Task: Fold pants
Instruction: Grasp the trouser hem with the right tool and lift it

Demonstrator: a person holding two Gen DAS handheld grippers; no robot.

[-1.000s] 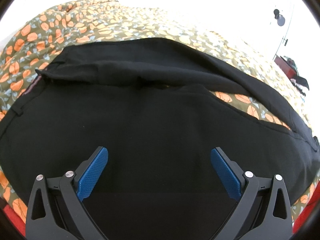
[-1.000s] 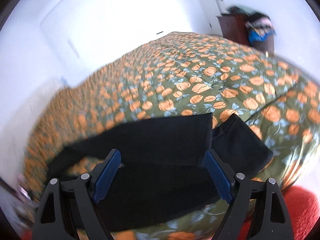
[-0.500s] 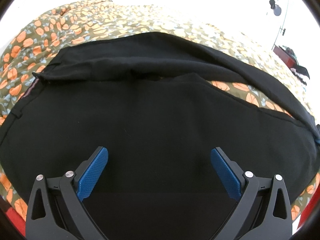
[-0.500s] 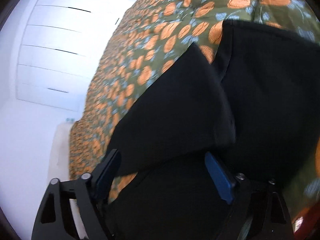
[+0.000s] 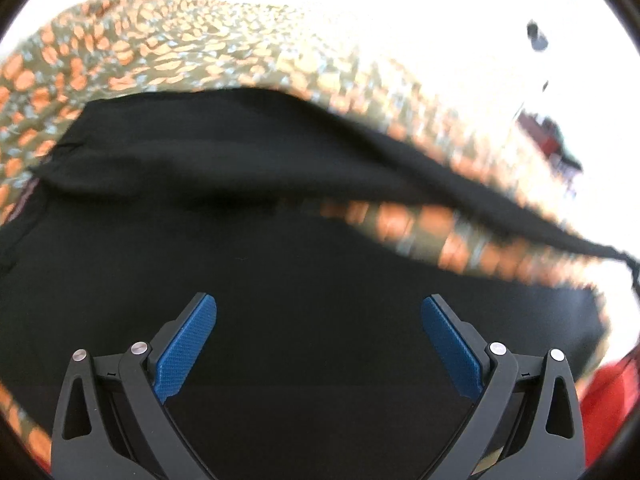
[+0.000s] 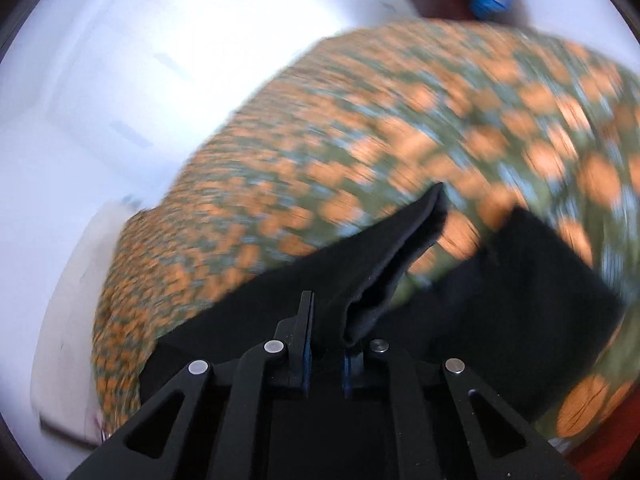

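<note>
Bed [image 5: 168, 36]: covered w/ olive spread, orange leaf print; blurred in both views.
Pants [image 5: 304, 264]: black, spread flat on bed, waist end nr left tongs, one leg trailing off to far right.
Left tongs [image 5: 319, 320]: spread wide over pants, blue pads clear of cloth, nothing gripped.
Right tongs [image 6: 328, 344]: just closed, clamped tight on bunched fold of pants leg [image 6: 384, 264]; cloth sticks up past tips.

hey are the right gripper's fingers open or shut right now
Shut on the black pants: the right gripper has just closed, a bunched fold rising between its fingers.
</note>
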